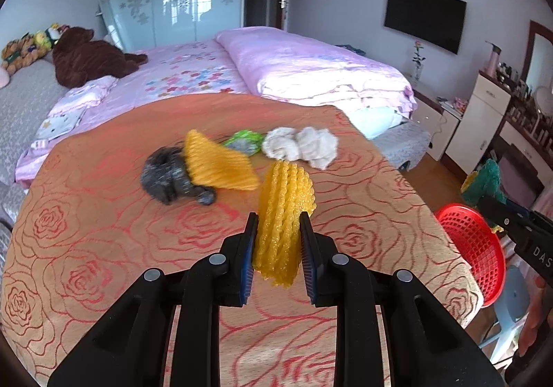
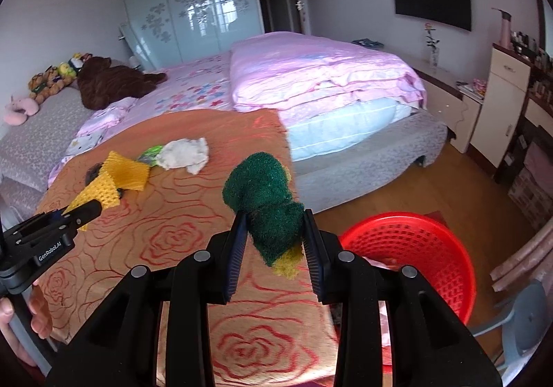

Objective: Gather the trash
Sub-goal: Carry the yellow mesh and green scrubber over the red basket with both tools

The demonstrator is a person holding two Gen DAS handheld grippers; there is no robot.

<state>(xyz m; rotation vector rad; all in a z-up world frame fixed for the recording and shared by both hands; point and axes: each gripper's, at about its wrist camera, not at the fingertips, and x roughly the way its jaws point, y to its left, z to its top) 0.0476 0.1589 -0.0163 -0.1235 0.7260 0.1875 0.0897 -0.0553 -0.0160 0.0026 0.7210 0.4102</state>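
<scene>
Rose-patterned cloth covers the table beneath my grippers. My left gripper is clamped on a yellow foam net, lifted above the near cloth. My right gripper grips a green scouring pad just left of the red basket.

In the left wrist view, the orange rose-patterned tablecloth lies bare across the lower left and lower centre. A cluster blocks the upper middle: crumpled black plastic bag, yellow foam net sleeve, green wrapper, wadded white tissue. At right, the red mesh plastic basket stands beside the table edge, its mouth unobstructed in the right wrist view.
</scene>
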